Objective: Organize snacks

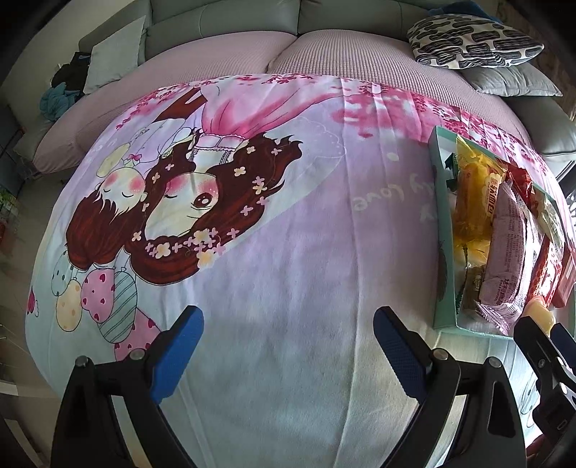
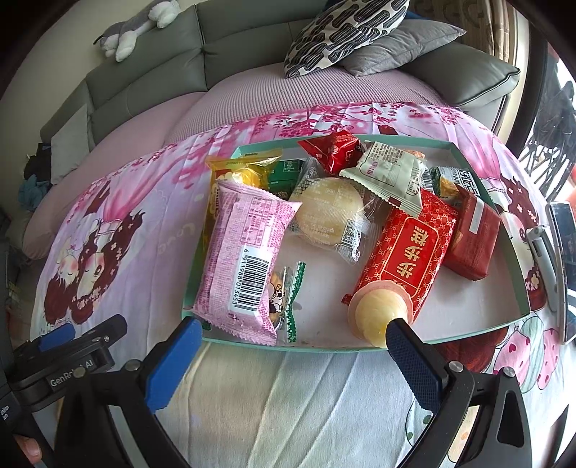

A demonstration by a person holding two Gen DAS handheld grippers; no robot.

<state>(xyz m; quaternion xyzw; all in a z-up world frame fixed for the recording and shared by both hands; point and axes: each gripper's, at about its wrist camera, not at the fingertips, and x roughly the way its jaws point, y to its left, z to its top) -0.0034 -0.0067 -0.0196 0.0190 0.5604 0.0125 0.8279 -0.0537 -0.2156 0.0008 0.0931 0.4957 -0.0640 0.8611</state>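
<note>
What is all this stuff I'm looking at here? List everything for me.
box lid: one, teal, on the blanket, holding snacks
pink packet: one, left in the lid
red packet: one, centre right
round cake: one, pale, clear wrap, middle
white packet: one, back
jelly cup: one, yellow, front rim
blanket: one, pink cartoon print
patterned cushion: one, black and white, sofa
left gripper: open, empty
right gripper: open, empty
</note>
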